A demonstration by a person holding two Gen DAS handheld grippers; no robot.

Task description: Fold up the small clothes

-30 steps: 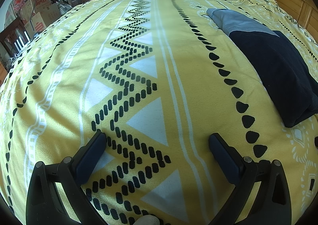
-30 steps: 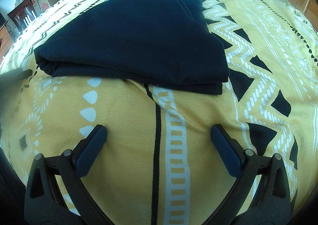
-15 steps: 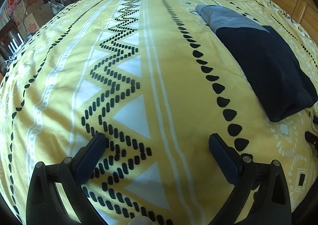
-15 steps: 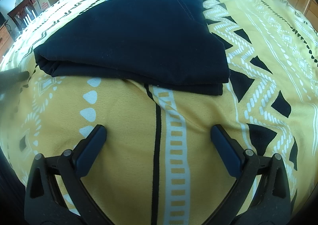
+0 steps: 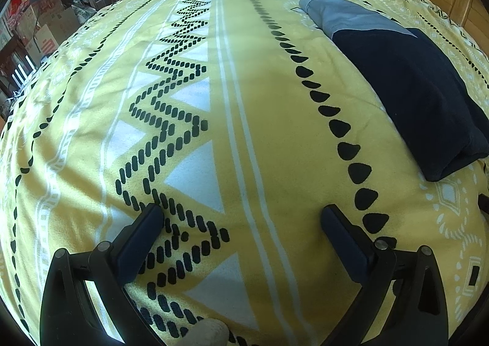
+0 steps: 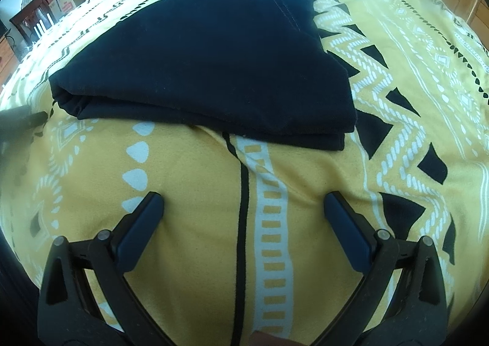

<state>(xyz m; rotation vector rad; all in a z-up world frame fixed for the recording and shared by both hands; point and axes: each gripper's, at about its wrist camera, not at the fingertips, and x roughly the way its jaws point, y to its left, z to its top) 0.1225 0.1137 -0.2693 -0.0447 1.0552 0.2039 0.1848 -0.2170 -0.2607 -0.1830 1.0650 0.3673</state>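
**Inspector:** Jaws first. The left gripper point(image 5: 241, 217) stands with its jaws wide apart and nothing between them, over bare yellow patterned bedspread point(image 5: 262, 107). The right gripper point(image 6: 243, 208) is the same: jaws spread wide, holding nothing, only bedspread between the pads.

**Assistant:** And the garment?

**Inspector:** A navy garment with a grey panel point(image 6: 214, 49) lies folded flat on the bed. In the right wrist view it sits straight ahead of the jaws, its stacked near edge clear of the fingertips with a strip of bedspread between. In the left wrist view the same garment point(image 5: 421, 95) lies well off to the right, outside the line of the jaws.

**Assistant:** Which step is in hand?

**Inspector:** In my judgement, this piece is folded, or nearly so: the layers lie stacked with a rolled fold at the left corner. Neither gripper touches it.

**Assistant:** What does the next move call for?

**Inspector:** Either a final fold, with both grippers brought to the near edge and closed on all layers together, or setting it aside for another piece. A shallow pinch could take only the top layer and spoil the stack. No other garment to be folded lies on the bedspread in either view.
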